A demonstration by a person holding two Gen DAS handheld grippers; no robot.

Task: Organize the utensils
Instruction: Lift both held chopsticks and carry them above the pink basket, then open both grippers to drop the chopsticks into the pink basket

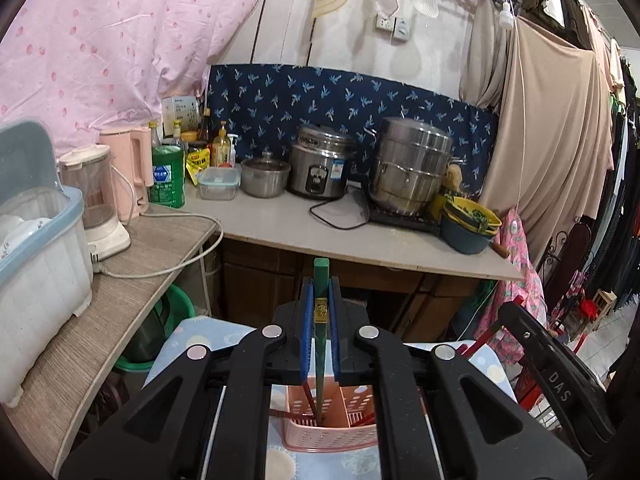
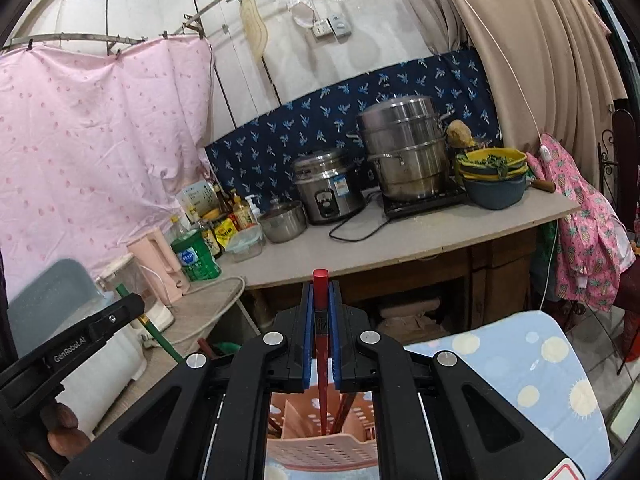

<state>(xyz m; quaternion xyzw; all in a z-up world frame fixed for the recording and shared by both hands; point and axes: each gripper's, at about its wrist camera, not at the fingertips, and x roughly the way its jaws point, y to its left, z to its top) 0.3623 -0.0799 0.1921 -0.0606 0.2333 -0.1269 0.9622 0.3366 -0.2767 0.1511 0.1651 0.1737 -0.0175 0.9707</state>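
A green chopstick (image 1: 321, 320) is held upright between the blue pads of the left gripper (image 1: 321, 292), whose jaws are closed narrowly on it; its lower end is seen inside the pink perforated holder (image 1: 328, 436) that stands below on a pale blue cloth with round yellow spots (image 1: 192, 340). A red chopstick (image 2: 321, 320) is clamped in the same manner by the right gripper (image 2: 321, 292), the jaws being drawn tight against its sides, and its tip is likewise lowered into the pink holder, where darker sticks (image 2: 344, 412) are already leaning. Which compartment each tip occupies cannot be told with certainty, since the view is blocked by the gripper frames. In the right wrist view the left gripper is seen at the lower left edge. Behind, a worktop (image 1: 320, 232) is loaded with a rice cooker (image 1: 320, 168), a tiered steel steamer (image 1: 412, 164) and a stack of bowls (image 1: 470, 220).
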